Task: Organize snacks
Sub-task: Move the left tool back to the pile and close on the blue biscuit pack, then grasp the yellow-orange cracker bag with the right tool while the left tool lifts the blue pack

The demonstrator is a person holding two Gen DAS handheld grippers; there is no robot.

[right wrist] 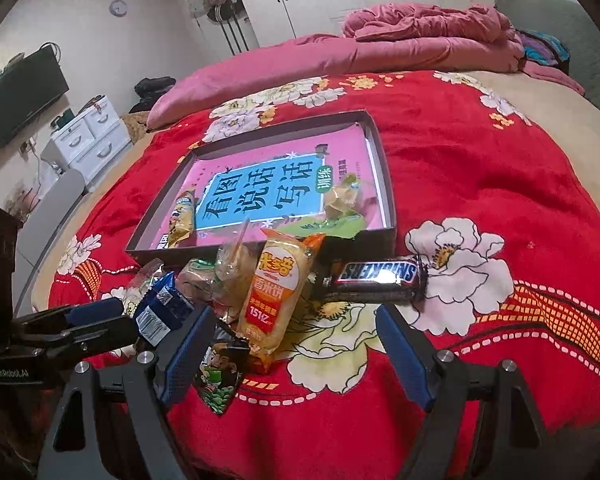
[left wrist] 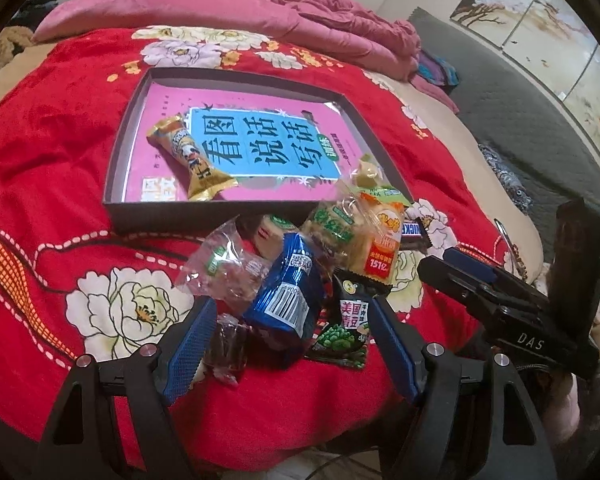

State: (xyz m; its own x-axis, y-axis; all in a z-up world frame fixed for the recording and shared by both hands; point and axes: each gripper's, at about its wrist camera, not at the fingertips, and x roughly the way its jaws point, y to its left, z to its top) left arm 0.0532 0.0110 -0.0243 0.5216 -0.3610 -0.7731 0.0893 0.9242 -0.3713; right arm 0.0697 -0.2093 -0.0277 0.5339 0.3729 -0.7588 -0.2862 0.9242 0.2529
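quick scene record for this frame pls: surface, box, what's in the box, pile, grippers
surface: red floral blanket on a bed
box: shallow dark tray, book lying flat inside
in box: gold snack on the book; green-yellow pack at the near right corner
pile: loose in front of the tray, incl. blue pack, rice cracker, Snickers, green pea pack
left gripper: open, over the blue pack, not gripping
right gripper: open, around the rice cracker's near end, not gripping
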